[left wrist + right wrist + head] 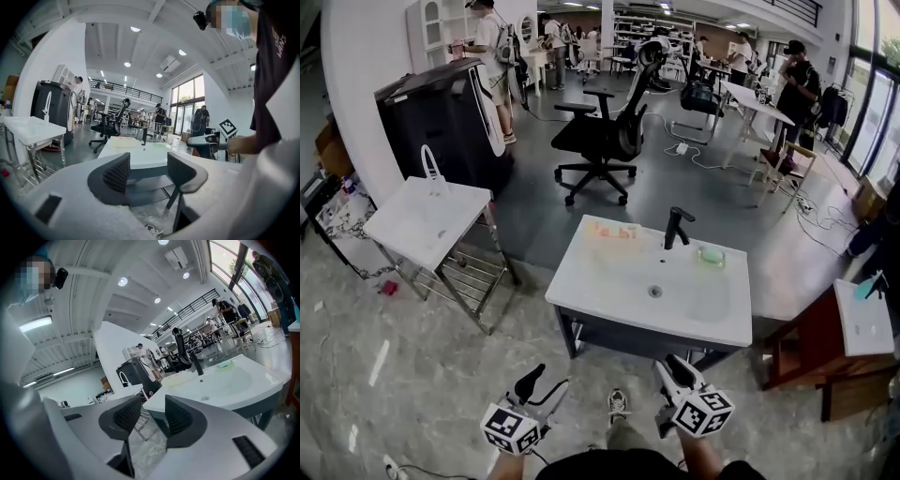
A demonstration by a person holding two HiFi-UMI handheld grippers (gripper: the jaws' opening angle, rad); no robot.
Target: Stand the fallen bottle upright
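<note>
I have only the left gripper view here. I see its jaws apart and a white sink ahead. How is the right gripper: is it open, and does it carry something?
Observer: The right gripper is open, and nothing is between its jaws.
Operator: What is inside the sink? My view is too low to look in.
Observer: The head view shows a round drain in the basin, in front of the black faucet.
Operator: Is a bottle lying there?
Observer: A pale thing with orange marks lies at the sink's back left corner, but it is too blurred to name.
</note>
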